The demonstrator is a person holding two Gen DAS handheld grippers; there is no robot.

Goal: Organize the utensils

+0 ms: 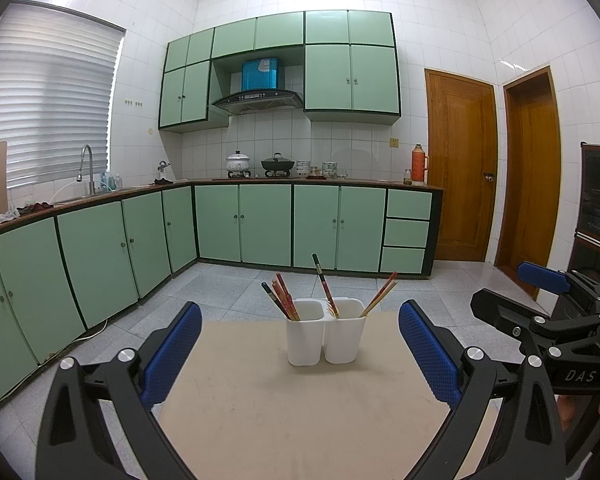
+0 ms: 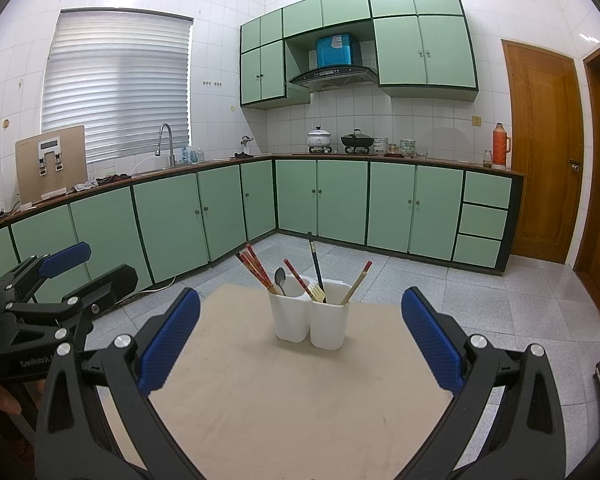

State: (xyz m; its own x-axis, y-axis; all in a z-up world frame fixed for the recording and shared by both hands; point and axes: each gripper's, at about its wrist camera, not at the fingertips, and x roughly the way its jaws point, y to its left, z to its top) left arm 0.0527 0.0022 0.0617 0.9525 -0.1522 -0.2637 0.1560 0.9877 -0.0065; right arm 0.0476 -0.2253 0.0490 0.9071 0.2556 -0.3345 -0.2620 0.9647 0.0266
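Nearest in both wrist views, the left gripper (image 1: 300, 350) and the right gripper (image 2: 300, 336) hover side by side above the near edge of the beige table (image 2: 292, 400), each with its jaws spread wide and nothing between the blue pads. Farther along, toward the table's far middle, stands a white two-compartment utensil holder (image 2: 308, 326), upright and well apart from both grippers. Its left cup holds a bundle of red chopsticks (image 2: 256, 268) leaning up and to the left, plus a metal spoon (image 2: 280, 278) bowl-up; the right cup holds a gold fork (image 2: 317, 292) tines-up, a dark chopstick (image 2: 315, 264) standing nearly vertical, and a reddish chopstick (image 2: 358, 282) tilting up and right. All long axes run roughly upright. The likely risk is that a wide jaw reaching for one thin stick snags its crossed neighbours and tips the light holder over, or pinches two at once
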